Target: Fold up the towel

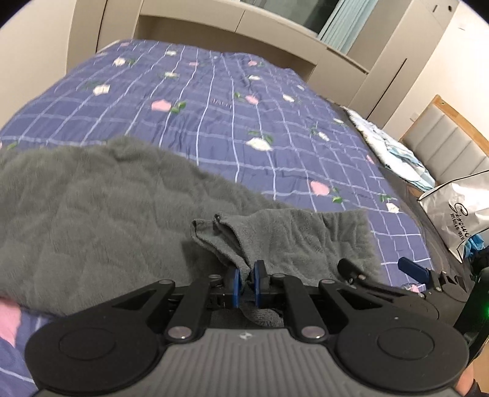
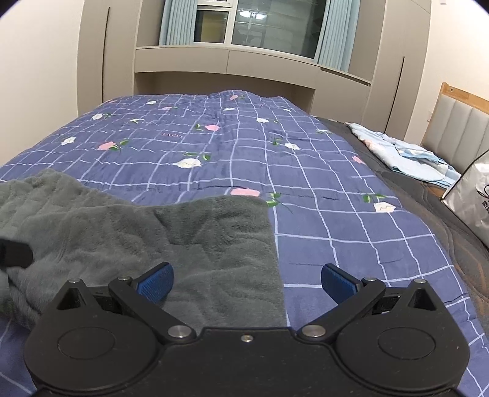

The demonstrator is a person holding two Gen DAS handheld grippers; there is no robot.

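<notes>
Beige built-in wardrobes [image 1: 360, 52] wall in a bed whose quilt [image 1: 214, 116] is blue, gridded with pale lines and scattered with pink and white flowers. From the left wrist, the grey towel [image 1: 91, 207] sprawls plush and rumpled over the quilt's near side; the left tongs [image 1: 247, 281] are clenched on a bunched fold of it, blue pads pressed against the cloth. The right tongs' [image 1: 382, 268] black arm and blue pad show at the lower right edge. A silver shopping bag [image 1: 455, 210] and a crumpled pale blue cloth [image 1: 388, 146] lie by the padded headboard [image 1: 443, 143].

From the right wrist, a curtained window [image 2: 259, 27] sits above the wardrobes. The right tongs [image 2: 247, 284] are spread wide, released, straddling the towel's [image 2: 152, 238] straight right edge, grasping nothing. The bag [image 2: 473, 192] and blue cloth [image 2: 406, 155] lie well apart at right.
</notes>
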